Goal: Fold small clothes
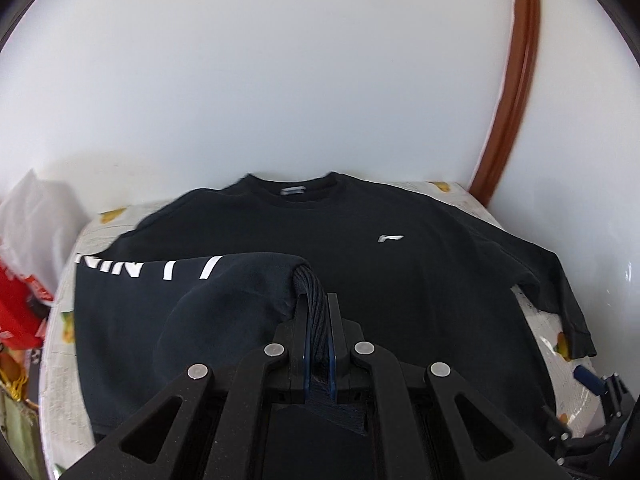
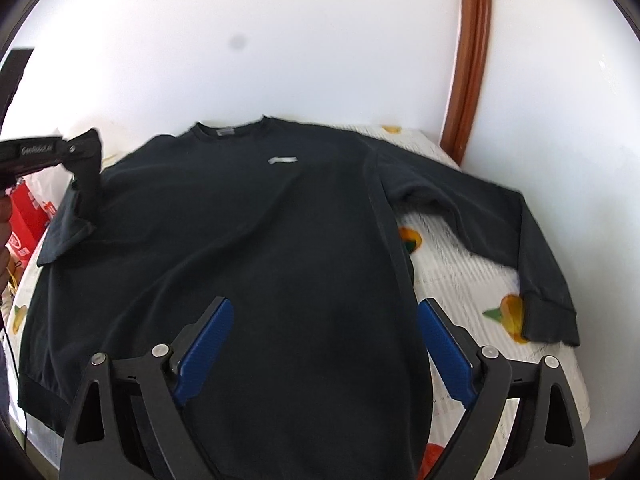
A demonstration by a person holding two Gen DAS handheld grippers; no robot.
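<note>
The left tongs [image 1: 320, 308] are clamped on the ribbed cuff [image 1: 310, 288] of the black sweatshirt [image 1: 360, 272], lifting that sleeve over the body. From the right wrist, the right tongs [image 2: 322, 344] gape wide — nothing gripped — above the sweatshirt's hem (it lies flat on the fruit-patterned table [image 2: 460, 280]).
</note>
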